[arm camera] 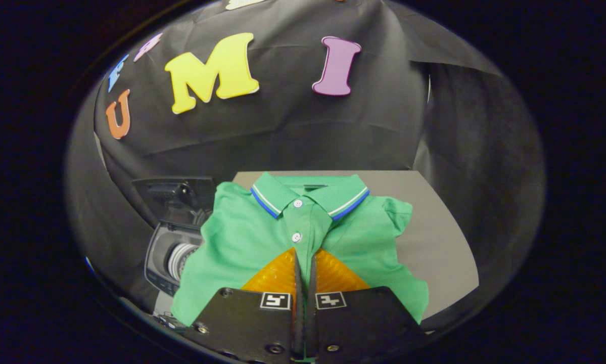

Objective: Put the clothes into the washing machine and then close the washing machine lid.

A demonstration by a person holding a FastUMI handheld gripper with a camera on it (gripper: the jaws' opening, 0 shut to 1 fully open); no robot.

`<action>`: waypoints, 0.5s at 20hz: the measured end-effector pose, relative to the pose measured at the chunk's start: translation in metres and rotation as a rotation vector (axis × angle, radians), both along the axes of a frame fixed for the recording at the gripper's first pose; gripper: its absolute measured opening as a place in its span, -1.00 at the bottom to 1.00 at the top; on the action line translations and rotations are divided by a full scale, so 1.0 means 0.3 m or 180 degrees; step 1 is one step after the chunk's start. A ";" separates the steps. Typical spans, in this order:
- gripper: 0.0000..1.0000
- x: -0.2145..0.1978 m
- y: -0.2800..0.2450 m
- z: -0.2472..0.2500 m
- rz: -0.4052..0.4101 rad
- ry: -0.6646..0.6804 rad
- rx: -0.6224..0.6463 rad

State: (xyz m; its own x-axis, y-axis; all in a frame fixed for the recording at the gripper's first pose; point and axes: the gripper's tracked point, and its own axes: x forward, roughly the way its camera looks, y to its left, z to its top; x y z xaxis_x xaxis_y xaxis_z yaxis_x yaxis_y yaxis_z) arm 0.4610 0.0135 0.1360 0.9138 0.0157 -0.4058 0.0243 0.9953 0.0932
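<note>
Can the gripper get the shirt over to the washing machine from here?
Probably yes: the gripper looks shut on the green shirt, and the washing machine sits just beside it, lid raised, nothing between.

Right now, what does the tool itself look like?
The tool has two orange, ribbed, wedge-shaped fingers on black plate mounts. Each mount carries a small square black-and-white marker and visible screws. The fingers sit nearly together, a fold of green fabric in the slit between them.
</note>
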 end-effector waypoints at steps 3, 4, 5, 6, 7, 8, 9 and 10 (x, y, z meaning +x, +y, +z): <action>-0.90 -0.071 0.040 0.104 0.0089 -0.0284 0.0131; -0.90 -0.095 0.059 0.145 0.0124 -0.0370 0.0178; -0.90 -0.126 0.081 0.182 0.0164 -0.0471 0.0232; -0.90 -0.163 0.105 0.223 0.0212 -0.0549 0.0254; -0.90 -0.198 0.127 0.269 0.0249 -0.0654 0.0283; -0.90 -0.228 0.156 0.303 0.0298 -0.0738 0.0298; -0.90 -0.256 0.181 0.355 0.0327 -0.0846 0.0325; -0.90 -0.286 0.211 0.392 0.0376 -0.0948 0.0358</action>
